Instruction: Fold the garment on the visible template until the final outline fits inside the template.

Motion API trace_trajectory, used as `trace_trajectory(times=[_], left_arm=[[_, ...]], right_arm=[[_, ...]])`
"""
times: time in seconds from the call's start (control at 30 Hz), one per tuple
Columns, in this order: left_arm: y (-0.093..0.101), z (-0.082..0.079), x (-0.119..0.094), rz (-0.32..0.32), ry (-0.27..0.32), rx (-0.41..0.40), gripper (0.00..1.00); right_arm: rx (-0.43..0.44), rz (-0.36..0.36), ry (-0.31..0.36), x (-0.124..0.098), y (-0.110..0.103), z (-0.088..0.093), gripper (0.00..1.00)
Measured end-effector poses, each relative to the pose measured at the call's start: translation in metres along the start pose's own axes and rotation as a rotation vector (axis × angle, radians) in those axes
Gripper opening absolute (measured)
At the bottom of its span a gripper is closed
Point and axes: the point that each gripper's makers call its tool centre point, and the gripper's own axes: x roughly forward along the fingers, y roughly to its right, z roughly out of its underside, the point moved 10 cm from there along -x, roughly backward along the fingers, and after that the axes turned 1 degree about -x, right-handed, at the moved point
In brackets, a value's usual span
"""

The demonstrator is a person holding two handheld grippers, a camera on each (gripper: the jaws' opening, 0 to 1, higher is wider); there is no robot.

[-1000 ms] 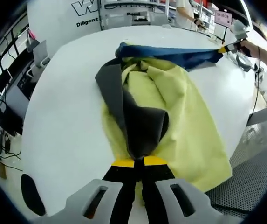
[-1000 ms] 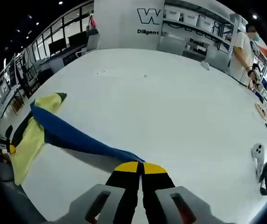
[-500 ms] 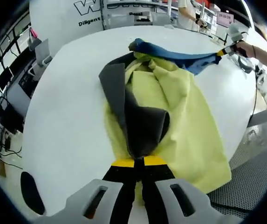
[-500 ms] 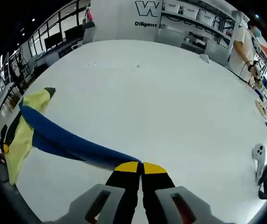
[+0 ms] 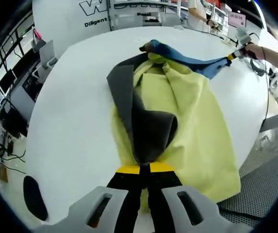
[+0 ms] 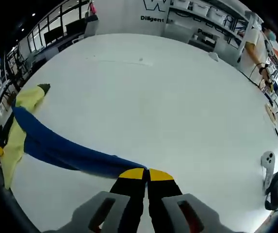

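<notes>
The limp, light garment sags between 2 pinches: left gripper clamping grey fabric, right gripper clamping the blue sleeve.

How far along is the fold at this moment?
Early. Done: both grippers have hold of the yellow, grey and blue garment on the white table. In hand: the left gripper is shut on a grey part, the right gripper on the stretched blue sleeve. Left: the yellow body lies bunched, unfolded; no template outline can be made out.

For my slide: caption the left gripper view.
Left gripper shut on garment's grey part; right gripper pulls its blue sleeve across white table.
</notes>
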Motion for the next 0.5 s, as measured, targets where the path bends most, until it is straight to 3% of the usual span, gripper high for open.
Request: trace_trajectory(times=[0.5], left_arm=[[0.0006,0.0,-0.0003,-0.017,-0.016,0.016,0.02]], right_arm=[[0.011,0.038,-0.051,0.0092,0.006,0.0064,0.0]])
